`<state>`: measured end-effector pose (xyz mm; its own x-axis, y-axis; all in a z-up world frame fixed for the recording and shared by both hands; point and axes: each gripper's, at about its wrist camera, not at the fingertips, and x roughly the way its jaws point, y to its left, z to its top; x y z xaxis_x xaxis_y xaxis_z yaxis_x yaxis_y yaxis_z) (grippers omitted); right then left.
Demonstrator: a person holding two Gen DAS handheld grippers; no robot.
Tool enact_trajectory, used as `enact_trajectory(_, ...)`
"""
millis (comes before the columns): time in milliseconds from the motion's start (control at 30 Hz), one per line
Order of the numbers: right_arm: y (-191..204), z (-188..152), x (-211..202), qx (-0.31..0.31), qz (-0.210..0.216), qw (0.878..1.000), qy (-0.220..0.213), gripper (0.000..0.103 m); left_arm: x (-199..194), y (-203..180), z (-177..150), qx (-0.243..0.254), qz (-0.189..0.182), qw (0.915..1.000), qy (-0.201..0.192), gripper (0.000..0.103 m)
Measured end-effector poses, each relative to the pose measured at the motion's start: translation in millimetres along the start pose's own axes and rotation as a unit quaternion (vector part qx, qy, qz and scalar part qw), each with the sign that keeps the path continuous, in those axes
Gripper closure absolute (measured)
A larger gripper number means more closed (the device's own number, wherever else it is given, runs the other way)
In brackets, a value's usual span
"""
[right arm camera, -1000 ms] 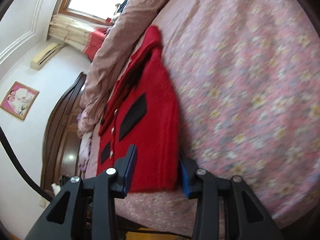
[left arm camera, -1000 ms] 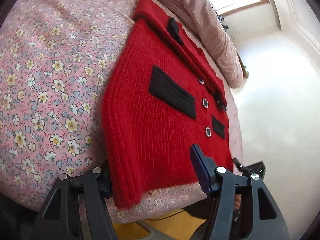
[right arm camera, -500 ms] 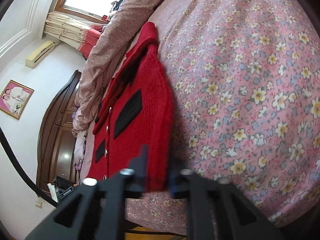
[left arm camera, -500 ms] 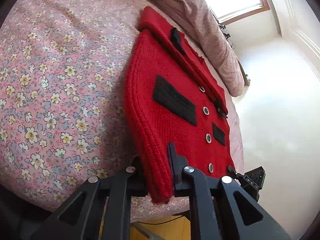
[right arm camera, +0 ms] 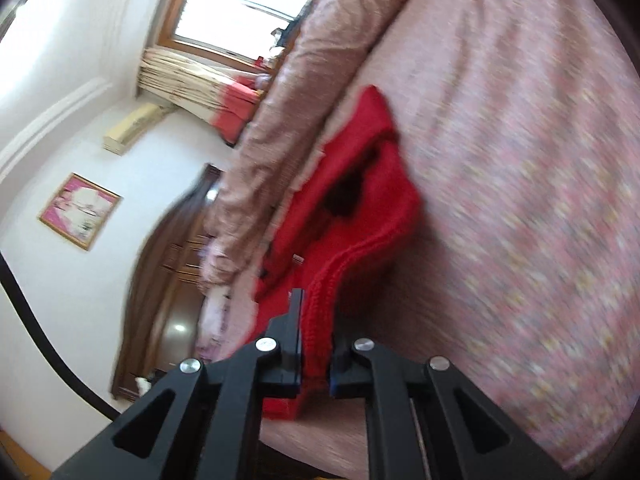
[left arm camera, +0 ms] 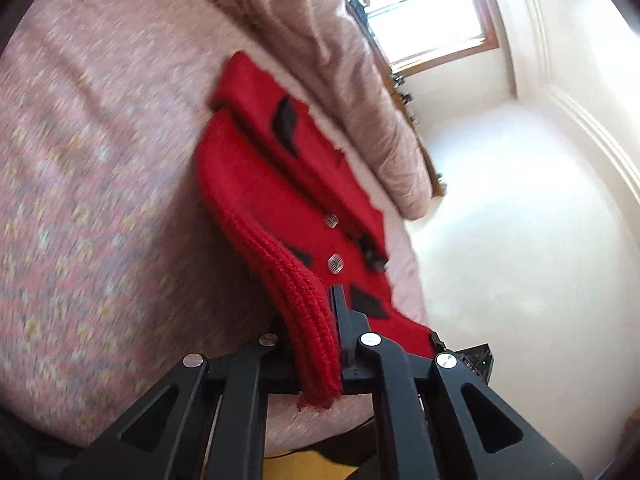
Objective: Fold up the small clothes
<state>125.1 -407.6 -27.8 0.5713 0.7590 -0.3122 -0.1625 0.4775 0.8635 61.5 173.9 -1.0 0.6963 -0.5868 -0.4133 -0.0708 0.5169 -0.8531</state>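
So we've got one bed (left arm camera: 92, 208) here with a pink flowery sheet, pretty blurry in both views. One rolled-up pinkish-brown duvet (left arm camera: 360, 92) runs along its far side, under the one window (right arm camera: 240, 4).

On the bed is one red knitted cardigan (left arm camera: 280, 208) with black patches; it lies just beside the duvet, and its near ribbed hem is lifted off the sheet. We can count two silver buttons on it from the left wrist view; the rest is too smeared to count. We see three black patches there, and one dark patch from the right wrist view.

Two grippers, both clamped on that hem. The left gripper (left arm camera: 320, 344) has its jaws closed tight on one stretch of the ribbed edge, with a bit of the hem poking out below them. The right gripper (right arm camera: 316, 344) has its jaws pinched on another stretch of the same edge, red knit squeezed between.

Smaller stuff: one framed picture (right arm camera: 80, 211) on the wall and one wall air-con unit (right arm camera: 134, 128) under the curtain (right arm camera: 188, 84).
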Motion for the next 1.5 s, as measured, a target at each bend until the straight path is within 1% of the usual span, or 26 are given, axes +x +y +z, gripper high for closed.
enact_trajectory(100, 18.3, 20.5, 11.4, -0.011, 0.015, 1.0, -0.005, 0.094, 3.7, -11.4, 21.0, 0.002, -0.007, 0.9999, -0.007, 0.1)
enact_trajectory(233, 43.5, 52.8, 32.5, -0.025, 0.024, 0.999, -0.008, 0.094, 16.4, -27.1, 55.0, 0.003, -0.02, 0.9996, -0.022, 0.1)
enact_trajectory(400, 65.1, 105.1, 52.7, -0.042, 0.03, 0.998, -0.022, 0.094, 40.6, -43.0, 114.0, 0.013, -0.034, 0.9984, -0.043, 0.1)
enact_trajectory(433, 68.9, 119.5, 60.0, -0.047, 0.027, 0.998, -0.027, 0.094, 49.0, -46.8, 130.7, 0.019, -0.038, 0.9979, -0.048, 0.1)
enact_trajectory(533, 70.3, 156.4, 81.0, -0.054, 0.019, 0.998, -0.037, 0.094, 77.2, -48.4, 166.9, 0.023, -0.031, 0.9976, -0.057, 0.1)
enact_trajectory(600, 64.4, 178.4, 98.7, -0.05, 0.007, 0.998, -0.041, 0.094, 101.6, -42.2, 197.4, 0.021, -0.024, 0.9975, -0.063, 0.1)
enact_trajectory(700, 40.2, 207.2, 131.4, -0.043, -0.017, 0.998, -0.041, 0.094, 131.4, -27.4, 224.4, 0.021, 0.0, 0.9956, -0.091, 0.1)
enact_trajectory(733, 27.2, 216.3, 147.0, -0.037, -0.035, 0.998, -0.039, 0.094, 144.1, -21.9, 233.0, 0.023, 0.014, 0.9955, -0.091, 0.1)
enact_trajectory(767, 17.2, 222.5, 157.2, -0.03, -0.044, 0.998, -0.038, 0.094, 161.6, -13.9, 241.7, 0.023, 0.024, 0.9961, -0.081, 0.1)
enact_trajectory(833, -5.0, 231.7, 179.3, -0.013, -0.053, 0.998, -0.028, 0.094, 189.1, 1.0, 249.6, 0.025, 0.054, 0.996, -0.067, 0.1)
enact_trajectory(867, -16.6, 233.9, 189.4, -0.004, -0.062, 0.998, -0.025, 0.094, 201.7, 9.6, 252.6, 0.024, 0.067, 0.9952, -0.066, 0.1)
enact_trajectory(900, -27.8, 235.9, 199.2, 0.003, -0.066, 0.998, -0.022, 0.094, 209.3, 15.9, 254.9, 0.019, 0.071, 0.9952, -0.064, 0.1)
enact_trajectory(967, -41.4, 237.5, 209.9, 0.012, -0.068, 0.997, -0.015, 0.094, 220.2, 29.9, 258.2, -0.003, 0.064, 0.996, -0.061, 0.1)
enact_trajectory(1067, -49.0, 238.3, 218.4, 0.008, -0.069, 0.998, -0.011, 0.094, 227.6, 40.8, 264.0, -0.033, 0.071, 0.9954, -0.056, 0.1)
enact_trajectory(1100, -49.8, 238.2, 219.5, 0.008, -0.07, 0.997, -0.009, 0.091, 230.9, 42.4, 266.3, -0.039, 0.071, 0.9954, -0.051, 0.099)
enact_trajectory(1167, -54.3, 237.7, 218.9, 0.022, -0.068, 0.997, -0.008, 0.089, 231.2, 45.2, 267.4, -0.052, 0.068, 0.9953, -0.044, 0.094)
enact_trajectory(1200, -57.6, 238.1, 218.2, 0.037, -0.053, 0.998, -0.009, 0.081, 227.1, 43.9, 265.3, -0.053, 0.069, 0.9953, -0.042, 0.09)
enact_trajectory(1233, -59.2, 238.3, 217.6, 0.049, -0.039, 0.998, -0.01, 0.065, 222.6, 40.2, 266.5, -0.051, 0.073, 0.9951, -0.043, 0.084)
enact_trajectory(1267, -61.6, 237.6, 210.9, 0.064, -0.026, 0.997, -0.017, 0.057, 215.9, 37.4, 265.4, -0.05, 0.074, 0.9949, -0.047, 0.081)
enact_trajectory(1300, -61.6, 237.0, 202.1, 0.071, -0.024, 0.997, -0.03, 0.045, 208.0, 34.7, 265.5, -0.054, 0.07, 0.9947, -0.053, 0.074)
enact_trajectory(1333, -62.3, 234.8, 192.2, 0.074, -0.027, 0.996, -0.04, 0.037, 195.4, 30.0, 266.1, -0.063, 0.05, 0.9946, -0.066, 0.071)
enact_trajectory(1367, -60.1, 233.2, 181.5, 0.077, -0.036, 0.995, -0.049, 0.033, 185.5, 25.9, 266.3, -0.07, 0.036, 0.9942, -0.074, 0.068)
enact_trajectory(1400, -57.5, 230.4, 169.4, 0.078, -0.046, 0.994, -0.054, 0.031, 178.6, 22.2, 266.5, -0.074, 0.031, 0.9938, -0.078, 0.062)
enact_trajectory(1433, -55.8, 227.6, 161.9, 0.078, -0.048, 0.994, -0.054, 0.031, 169.1, 17.3, 265.2, -0.076, 0.028, 0.9932, -0.084, 0.056)
enact_trajectory(1467, -54.3, 223.2, 150.9, 0.078, -0.046, 0.995, -0.053, 0.031, 155.6, 8.6, 261.5, -0.069, 0.025, 0.9929, -0.093, 0.053)
enact_trajectory(1500, -53.7, 218.5, 140.6, 0.078, -0.045, 0.995, -0.051, 0.031, 149.5, 3.9, 258.7, -0.062, 0.026, 0.9929, -0.097, 0.047)
